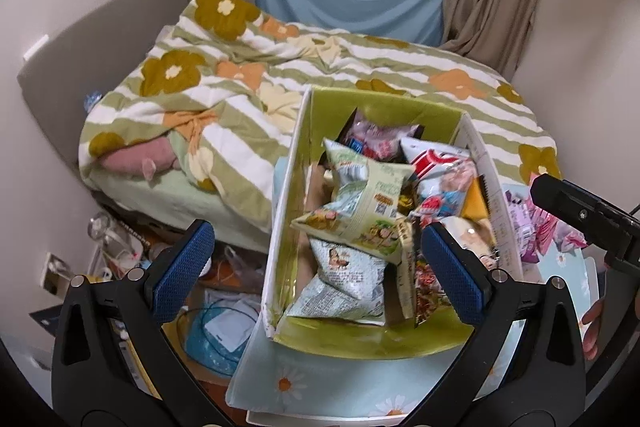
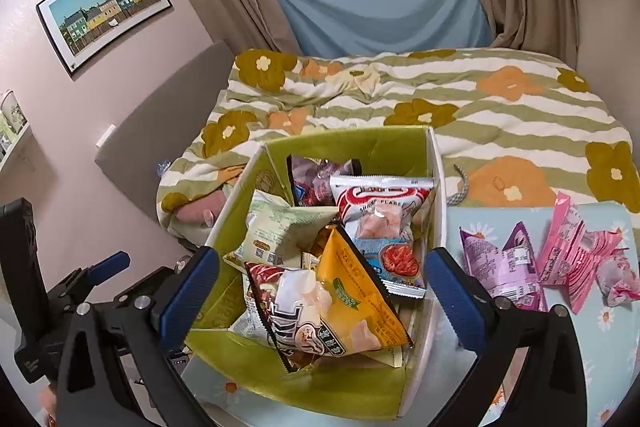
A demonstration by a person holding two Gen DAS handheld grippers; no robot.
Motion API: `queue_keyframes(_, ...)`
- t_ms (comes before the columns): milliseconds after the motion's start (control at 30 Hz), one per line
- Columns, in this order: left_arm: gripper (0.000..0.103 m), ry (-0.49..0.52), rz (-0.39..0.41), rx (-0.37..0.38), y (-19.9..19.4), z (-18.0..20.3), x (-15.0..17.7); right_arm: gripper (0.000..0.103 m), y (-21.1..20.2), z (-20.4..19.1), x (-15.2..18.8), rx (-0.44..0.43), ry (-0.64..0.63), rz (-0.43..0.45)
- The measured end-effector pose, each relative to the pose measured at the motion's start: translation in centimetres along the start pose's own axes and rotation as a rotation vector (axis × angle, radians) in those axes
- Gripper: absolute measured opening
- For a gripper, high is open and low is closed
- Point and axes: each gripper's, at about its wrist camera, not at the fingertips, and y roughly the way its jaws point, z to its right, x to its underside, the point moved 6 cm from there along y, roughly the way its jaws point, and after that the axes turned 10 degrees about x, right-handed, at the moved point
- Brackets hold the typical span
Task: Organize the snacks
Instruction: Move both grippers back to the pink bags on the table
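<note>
Item 1, left gripper: jaws spread wide, nothing between the pads; held above the near-left part of the box, pointing steeply down.

Item 2, box: green-lined, white-walled, open-topped, set on a daisy-print cloth at the foot of a bed. It is heaped with snack bags: a pale green bag at left, a dark bag with clear window in front, a yellow bag leaning on it, a red-and-white shrimp-flake bag behind.

Item 3, right gripper: jaws fully apart and empty, hovering over the yellow bag, which lies loose on the pile.

Item 4, loose snacks: a purple packet and a pink packet, lying on the cloth just right of the box, still to be sorted.

Handling note: the right gripper is best swung right and lowered over the purple packet. Its long axis runs from near-right to far-left, one sealed end toward the box. It should be pinched across the short width, near the middle, lightly, so that the contents are not crushed.
</note>
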Motion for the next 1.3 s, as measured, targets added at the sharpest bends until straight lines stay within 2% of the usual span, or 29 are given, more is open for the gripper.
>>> queue_keyframes(267,0.103,0.076,0.046,0.052,-1.9,3.0,-1.7,0.103,-3.0,0.6,-0.5,0.019,0.009,0.05)
queue_keyframes(500,0.103,0.134,0.056,0.144,-2.4,6.5,-2.3,0.103,-6.6,2.9,-0.5,0.073,0.034,0.098)
queue_keyframes(700,0.103,0.174,0.056,0.182,-2.3,9.8,-2.3,0.103,-10.5,7.9,-1.1,0.189,0.065,0.15)
queue_keyframes(967,0.103,0.196,0.04,0.203,-0.5,15.8,-2.1,0.103,-13.5,15.6,-1.0,0.269,0.113,0.184)
queue_keyframes(1067,0.103,0.188,0.013,0.224,1.2,19.0,-1.8,0.103,-13.8,18.9,-0.8,0.278,0.125,0.173)
queue_keyframes(1300,0.103,0.257,-0.046,0.259,6.6,28.1,-0.2,0.103,-12.6,26.7,0.0,0.284,0.122,0.102)
